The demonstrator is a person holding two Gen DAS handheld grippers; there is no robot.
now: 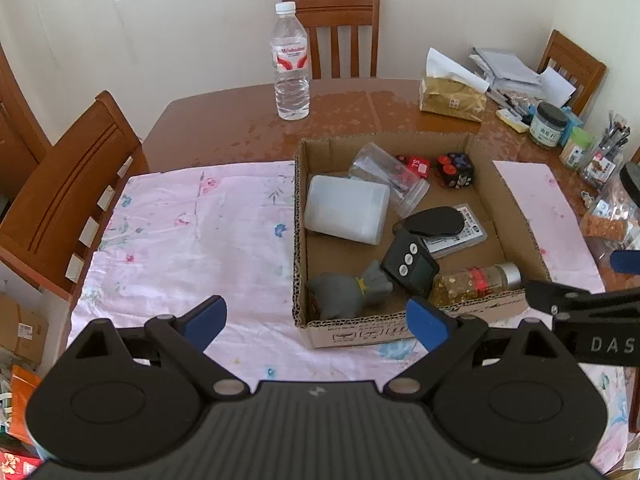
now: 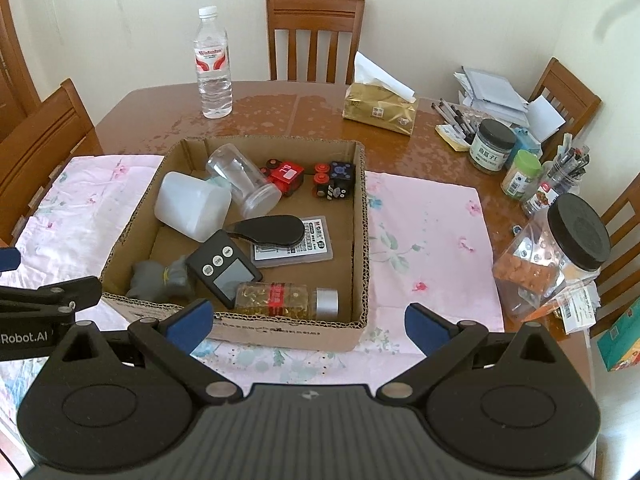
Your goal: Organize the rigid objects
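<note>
Cardboard box (image 2: 352, 240) at my 12 o'clock holds the jumbled rigid objects; left gripper (image 1: 316, 322) and right gripper (image 2: 306, 322) both gape wide and empty, and I judge the capsule bottle (image 2: 286, 300) could roll when nudged.

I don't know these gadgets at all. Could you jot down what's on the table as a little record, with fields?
Container: open cardboard box on a pink floral cloth
Inside the box: white plastic tub, clear jar on its side, black timer, bottle of golden capsules, grey toy, red toy block, black toy block
Behind the box: upright water bottle, tissue pack
Left gripper: fingers open, empty
Right gripper: fingers open, empty
</note>
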